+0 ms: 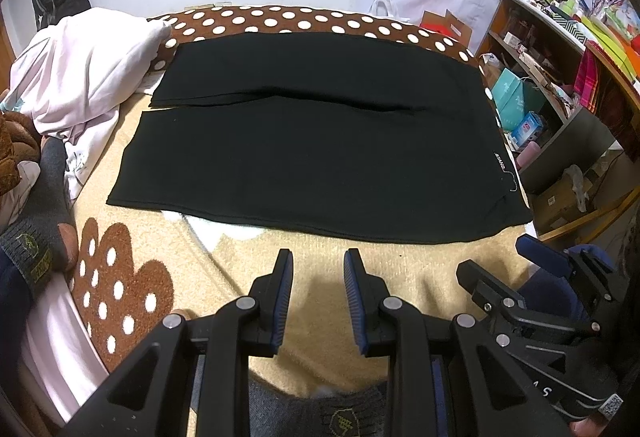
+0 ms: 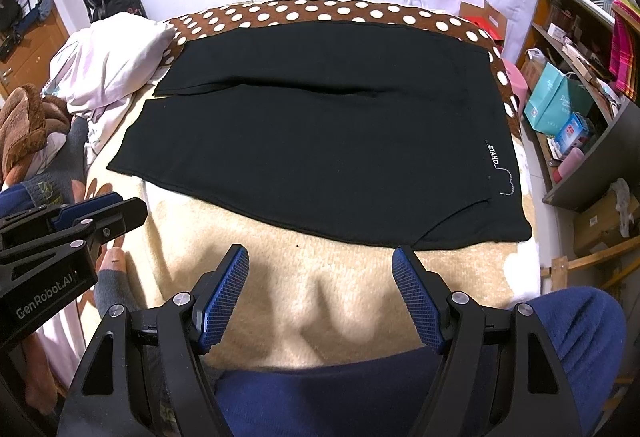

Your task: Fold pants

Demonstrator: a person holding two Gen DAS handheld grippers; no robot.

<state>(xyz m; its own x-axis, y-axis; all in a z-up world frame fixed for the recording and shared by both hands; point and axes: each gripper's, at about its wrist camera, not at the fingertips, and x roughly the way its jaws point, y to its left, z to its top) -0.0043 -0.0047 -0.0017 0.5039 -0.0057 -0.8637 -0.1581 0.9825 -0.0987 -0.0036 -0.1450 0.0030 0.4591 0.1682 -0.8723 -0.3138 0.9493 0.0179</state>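
Pants (image 1: 312, 153) are the goal, and neither hand-held gripper touches them yet. The left hand-held gripper (image 1: 318, 265) hovers over the bed's beige blanket (image 1: 320, 249) with its fingers a narrow gap apart, holding nothing. The right hand-held gripper (image 2: 320, 261) has its fingers spread wide, also holding nothing, just short of the near edge of the cloth. The pants lie flat across the bed, both legs side by side, cuffs to the left, waist and small white label (image 2: 494, 155) to the right. A good first fold would likely pinch the near edge at 2 spaced points, lift evenly, and carry it onto the far leg.
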